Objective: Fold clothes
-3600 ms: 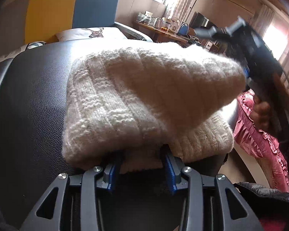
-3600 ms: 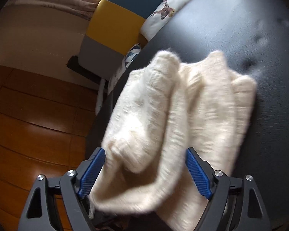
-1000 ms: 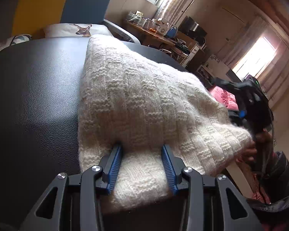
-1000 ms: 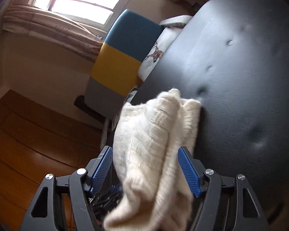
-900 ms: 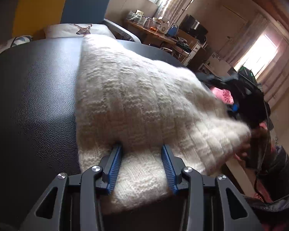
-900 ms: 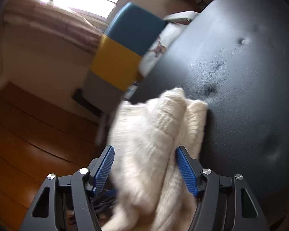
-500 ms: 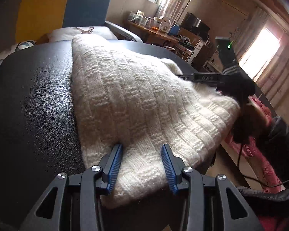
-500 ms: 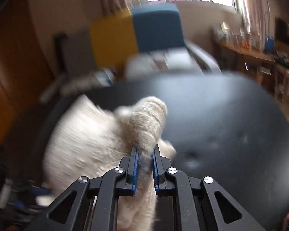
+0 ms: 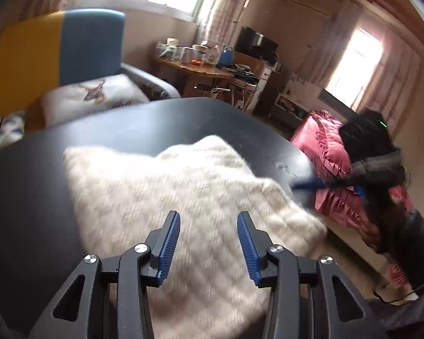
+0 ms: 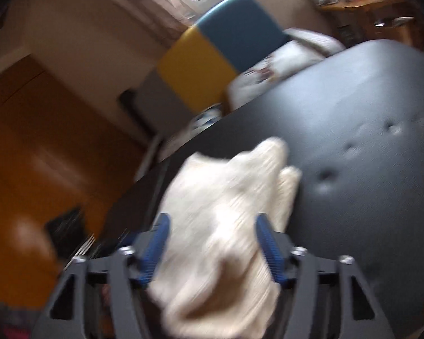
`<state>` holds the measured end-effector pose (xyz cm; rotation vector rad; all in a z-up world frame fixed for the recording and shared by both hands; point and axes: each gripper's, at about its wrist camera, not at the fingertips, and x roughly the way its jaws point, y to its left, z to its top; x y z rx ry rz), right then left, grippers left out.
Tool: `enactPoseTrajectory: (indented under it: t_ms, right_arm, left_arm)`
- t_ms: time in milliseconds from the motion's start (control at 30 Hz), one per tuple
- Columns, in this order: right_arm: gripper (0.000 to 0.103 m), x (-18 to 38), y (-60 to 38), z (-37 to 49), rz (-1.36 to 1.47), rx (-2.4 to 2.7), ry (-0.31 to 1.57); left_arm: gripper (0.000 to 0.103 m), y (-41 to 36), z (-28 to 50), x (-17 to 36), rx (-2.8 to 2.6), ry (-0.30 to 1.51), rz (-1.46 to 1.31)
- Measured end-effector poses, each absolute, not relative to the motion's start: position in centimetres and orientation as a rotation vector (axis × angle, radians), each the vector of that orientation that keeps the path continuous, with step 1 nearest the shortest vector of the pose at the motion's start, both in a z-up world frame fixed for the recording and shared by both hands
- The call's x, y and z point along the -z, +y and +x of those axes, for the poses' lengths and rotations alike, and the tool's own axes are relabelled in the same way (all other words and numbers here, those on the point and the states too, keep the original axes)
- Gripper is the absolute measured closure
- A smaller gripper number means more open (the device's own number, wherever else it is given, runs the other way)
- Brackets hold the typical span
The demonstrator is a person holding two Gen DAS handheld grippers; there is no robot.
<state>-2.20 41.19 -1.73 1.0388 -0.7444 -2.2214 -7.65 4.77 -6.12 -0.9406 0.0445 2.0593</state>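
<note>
Black padded surface [image 9: 28, 197], white knit sweater [image 9: 183, 197], both tongs released, blue-yellow chair [image 9: 59, 50] behind.

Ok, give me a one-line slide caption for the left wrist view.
Open left gripper poised over a folded cream knit sweater on a black padded surface, right gripper at its far edge.

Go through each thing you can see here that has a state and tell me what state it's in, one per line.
White knit sweater: folded, lying on the black padded surface, one end hanging off its edge.
Left gripper: open, above the sweater, gripping nothing.
Right gripper: open, sweater between its fingers but not clamped; view blurred.
</note>
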Motion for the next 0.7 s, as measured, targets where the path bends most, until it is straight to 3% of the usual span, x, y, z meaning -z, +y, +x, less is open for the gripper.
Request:
enactPoseTrajectory:
  t_ms: [167,400,433,500,533,700]
  right_arm:
    - [0.026,2.6,38.3,1.0,1.165,2.071,-0.579]
    - [0.028,6.3,36.1,1.1,1.205,1.913,-0.578]
    - [0.033,6.9,35.9,1.1,1.212,1.887,-0.579]
    - [0.063,9.5,37.3,2.0,1.316,1.889,-0.596]
    - [0.097,10.9,38.2,2.6,1.377,1.894,-0.605]
    - [0.097,12.4,40.3,3.8,1.357,1.918,-0.728]
  left_arm:
    - [0.061,8.2,-10.2,5.8,-2.056,0.129,-0.946]
    - [0.060,11.3,-12.7,8.1,-2.057,0.186,-1.021]
    - [0.060,11.4,-12.8,8.3,-2.056,0.177,-1.025]
    - [0.058,11.5,-12.9,8.6,-2.054,0.159,-1.034]
    - [0.058,11.6,-13.0,8.8,-2.053,0.150,-1.038]
    - [0.058,11.8,-13.4,9.6,-2.047,0.104,-1.060]
